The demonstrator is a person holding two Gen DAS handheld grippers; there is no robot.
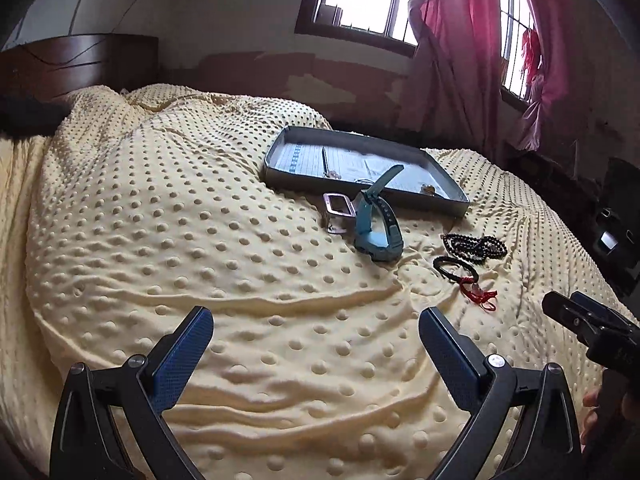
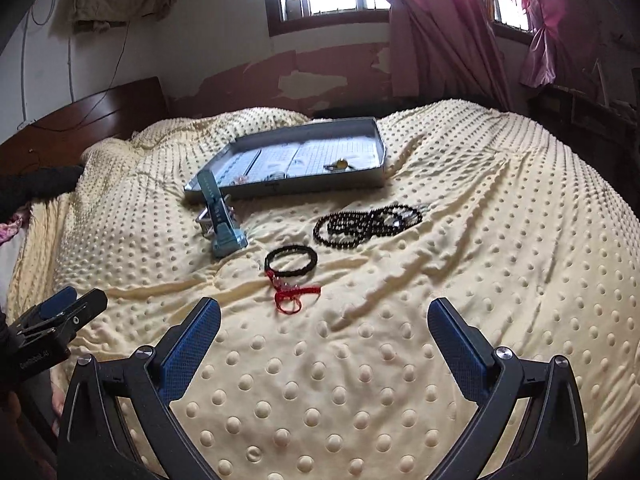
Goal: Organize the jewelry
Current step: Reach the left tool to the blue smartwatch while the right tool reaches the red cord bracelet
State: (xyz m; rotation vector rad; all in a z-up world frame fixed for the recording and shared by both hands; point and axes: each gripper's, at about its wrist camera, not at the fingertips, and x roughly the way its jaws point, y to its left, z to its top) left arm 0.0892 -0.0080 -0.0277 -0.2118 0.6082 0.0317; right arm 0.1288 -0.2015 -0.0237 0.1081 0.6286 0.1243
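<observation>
We are between picks: our left gripper and right gripper both gape wide, empty. Just ahead of the right one lies the red cord, long axis crosswise, touching the black bracelet. Next we should reach forward, pinch it, and carry it to the tray beyond.

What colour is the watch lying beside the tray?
Teal blue watch, clearest in the left wrist view.
</observation>
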